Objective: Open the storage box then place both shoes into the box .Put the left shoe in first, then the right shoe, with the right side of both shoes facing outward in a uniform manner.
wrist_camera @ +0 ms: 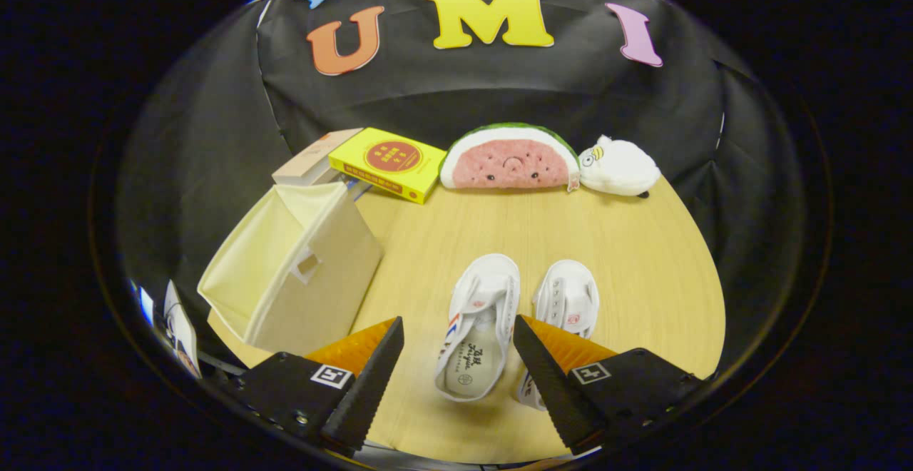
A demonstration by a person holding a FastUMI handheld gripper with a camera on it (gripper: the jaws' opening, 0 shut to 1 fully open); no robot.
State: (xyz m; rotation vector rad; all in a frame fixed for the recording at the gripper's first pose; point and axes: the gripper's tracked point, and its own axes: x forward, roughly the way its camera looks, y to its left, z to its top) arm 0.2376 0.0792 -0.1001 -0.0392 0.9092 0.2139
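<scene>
On the wooden tabletop [628, 242], 2 white shoes sit side by side with toes pointing to the far side. The left shoe [479, 325] lies between the fingers of the gripper [458, 334], its heel opening near the camera; the fingers stand spread wide apart and grasp nothing — neither one presses on the shoe. The right shoe [569, 303] rests just beside the left shoe, its heel end partly hidden behind the right finger.

To the left of the shoes stands the storage box [292, 271], a cream fabric box with its top open and a small pull tab on the side facing the shoes. It sits apart from the shoes and just beyond the left finger.

At the far edge of the tabletop, against the black cloth wall, a yellow book [389, 163] lies on a tan book [314, 159], both behind the box. To the right of them stands a watermelon-slice plush [508, 159], and a white plush toy [618, 166] rests touching its right end.
</scene>
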